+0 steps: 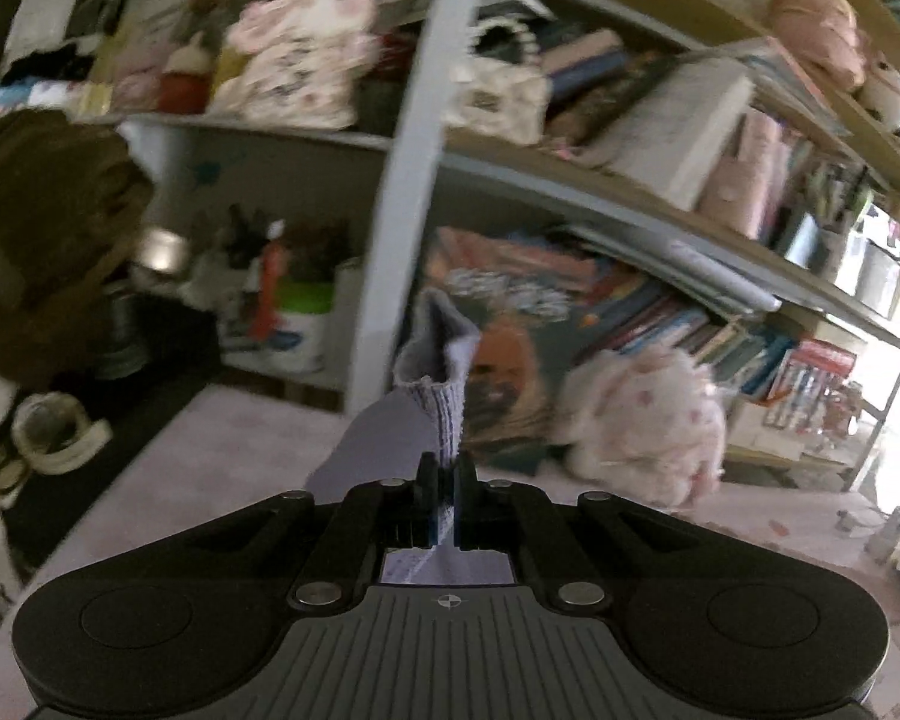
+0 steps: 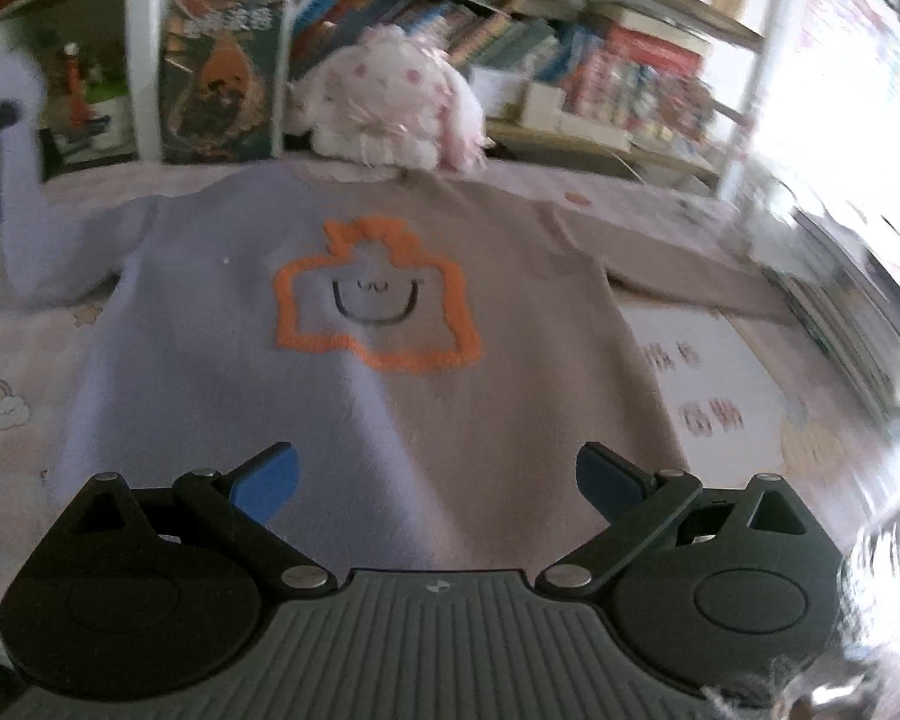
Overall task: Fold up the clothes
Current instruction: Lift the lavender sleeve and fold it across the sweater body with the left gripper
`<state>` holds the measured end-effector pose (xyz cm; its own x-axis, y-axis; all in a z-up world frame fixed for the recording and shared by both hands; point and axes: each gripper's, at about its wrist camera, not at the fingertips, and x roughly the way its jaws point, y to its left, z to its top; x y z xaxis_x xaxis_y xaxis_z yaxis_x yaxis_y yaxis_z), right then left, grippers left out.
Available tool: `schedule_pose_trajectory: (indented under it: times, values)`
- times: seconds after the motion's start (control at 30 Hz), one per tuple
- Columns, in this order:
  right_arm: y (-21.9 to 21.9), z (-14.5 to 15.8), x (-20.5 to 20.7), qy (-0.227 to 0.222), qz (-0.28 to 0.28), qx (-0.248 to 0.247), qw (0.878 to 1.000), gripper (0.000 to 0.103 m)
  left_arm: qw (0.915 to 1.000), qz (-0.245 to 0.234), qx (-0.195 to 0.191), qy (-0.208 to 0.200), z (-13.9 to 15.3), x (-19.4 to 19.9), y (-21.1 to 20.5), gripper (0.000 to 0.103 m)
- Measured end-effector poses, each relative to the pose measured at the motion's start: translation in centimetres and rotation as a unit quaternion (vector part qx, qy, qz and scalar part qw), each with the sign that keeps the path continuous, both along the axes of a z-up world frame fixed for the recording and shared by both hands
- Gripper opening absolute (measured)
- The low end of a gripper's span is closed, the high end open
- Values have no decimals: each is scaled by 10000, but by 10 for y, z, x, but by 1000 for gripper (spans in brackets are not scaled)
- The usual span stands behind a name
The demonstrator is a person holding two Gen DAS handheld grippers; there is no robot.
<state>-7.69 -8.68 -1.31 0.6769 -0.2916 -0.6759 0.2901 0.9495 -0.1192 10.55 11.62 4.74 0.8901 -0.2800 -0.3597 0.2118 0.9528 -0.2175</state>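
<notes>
While the left tool (image 1: 447,480) pinches the cuff, the sleeve fold is the live step.

Sweater (image 2: 354,360): lies spread flat, front up with the orange outline motif showing, across the middle of the patterned counter (image 2: 24,360); collar toward the far edge by the plush toy (image 2: 390,108), hem at the near edge under the right tool (image 2: 438,486).

Left sleeve (image 2: 18,192): lifted off the counter near its left edge, ribbed cuff (image 1: 441,396) standing up out of the left tool.

Right sleeve (image 2: 678,276): stretched flat toward the right edge.

Left tool: clamped tight on the cuff, cloth running down between the fingers.

Right tool: jaws spread wide, holding nothing, hovering over the hem.

Judgement: body looks unfolded, 1 sleeve raised, so a sleeve-in fold fits.

Do it well: carry the cuff across toward the motif, keep it low so the sleeve lays without twist, crease at the shoulder seam.

Right tool's job: likely pin the body near the hem so it doesn't drag.

Risk: knit is soft; a fast swing bunches the shoulder.

Blur: both views smeared, fine creases not readable.
</notes>
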Motion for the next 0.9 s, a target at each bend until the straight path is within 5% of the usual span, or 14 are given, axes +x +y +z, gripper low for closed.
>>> schedule_pose_trajectory:
  times: [0.33,0.9]
  values:
    - [-87,4,10,-45,1257,311,9916,100,9983,237,538,-5,9,-2,-107,3]
    - [-180,-7,10,89,1634,671,9842,100,9945,37,1035,159,-9,5,-226,3]
